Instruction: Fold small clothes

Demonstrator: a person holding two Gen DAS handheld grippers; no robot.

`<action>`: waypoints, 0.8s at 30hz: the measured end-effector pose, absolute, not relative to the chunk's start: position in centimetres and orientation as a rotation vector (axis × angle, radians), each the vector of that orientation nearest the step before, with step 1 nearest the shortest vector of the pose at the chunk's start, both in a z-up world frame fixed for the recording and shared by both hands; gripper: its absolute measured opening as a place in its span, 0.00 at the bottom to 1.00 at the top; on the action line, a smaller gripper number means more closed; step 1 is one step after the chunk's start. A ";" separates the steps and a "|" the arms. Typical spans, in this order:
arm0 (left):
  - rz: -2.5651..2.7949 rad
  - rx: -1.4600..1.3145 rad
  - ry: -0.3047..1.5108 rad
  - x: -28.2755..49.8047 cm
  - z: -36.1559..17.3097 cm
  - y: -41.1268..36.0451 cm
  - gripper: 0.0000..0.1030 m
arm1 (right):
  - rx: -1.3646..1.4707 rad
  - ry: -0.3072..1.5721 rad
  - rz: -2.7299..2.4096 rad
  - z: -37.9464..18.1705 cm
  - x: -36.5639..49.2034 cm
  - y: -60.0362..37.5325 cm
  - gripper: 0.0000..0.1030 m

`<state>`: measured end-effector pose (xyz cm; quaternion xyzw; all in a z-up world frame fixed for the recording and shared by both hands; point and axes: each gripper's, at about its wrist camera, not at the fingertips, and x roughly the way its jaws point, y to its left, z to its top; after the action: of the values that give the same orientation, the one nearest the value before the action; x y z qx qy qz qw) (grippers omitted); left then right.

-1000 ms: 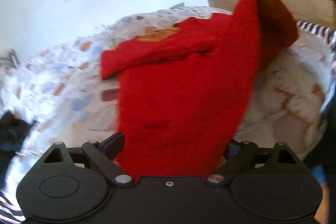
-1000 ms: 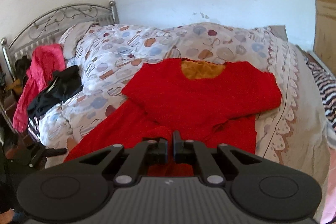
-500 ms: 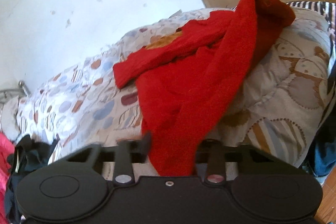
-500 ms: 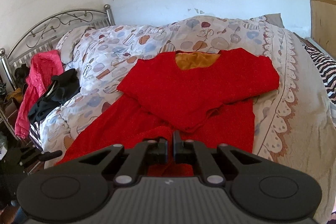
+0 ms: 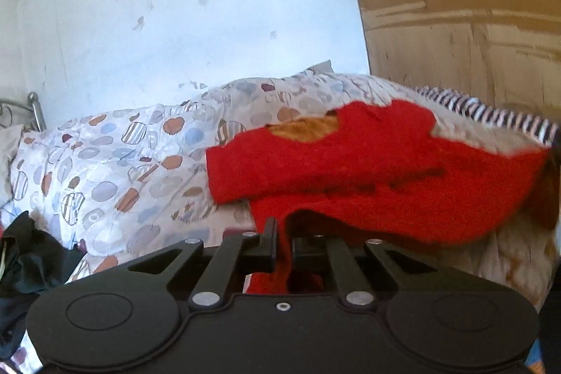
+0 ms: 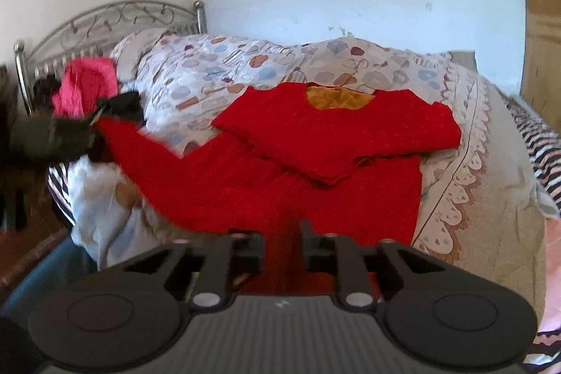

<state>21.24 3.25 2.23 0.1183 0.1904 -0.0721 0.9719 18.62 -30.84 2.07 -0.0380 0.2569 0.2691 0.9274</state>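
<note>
A red knitted garment (image 6: 315, 156) with an orange lining at its neck (image 6: 336, 97) lies on the bed, its top part folded down over the body. My left gripper (image 5: 284, 233) is shut on the near edge of the red garment (image 5: 368, 170). In the right wrist view the left gripper (image 6: 95, 130) is a blurred shape at the far left, holding one corner of the hem up off the bed. My right gripper (image 6: 283, 235) is opening over the opposite hem. Red cloth shows in the gap, and the pads stand off it.
A quilt (image 6: 217, 72) printed with round shapes covers the bed. By the metal headboard (image 6: 105, 20) lie a pink garment (image 6: 87, 83) and a black one (image 6: 122, 104). A striped cloth (image 6: 540, 142) lies along the right edge. A wooden cupboard (image 5: 455, 23) stands behind.
My left gripper shut on the hem and rose with it. My right gripper's fingers came apart and it sank; the corner it held high has come down onto the bed.
</note>
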 end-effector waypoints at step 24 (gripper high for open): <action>-0.167 0.205 0.267 18.5 7.7 2.8 0.06 | -0.602 0.174 0.022 -7.2 9.2 -23.4 0.42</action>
<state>18.53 2.77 7.66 0.1018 0.1326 -0.0833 0.9824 9.18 -23.43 -7.18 -0.2962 0.0857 0.0108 0.9512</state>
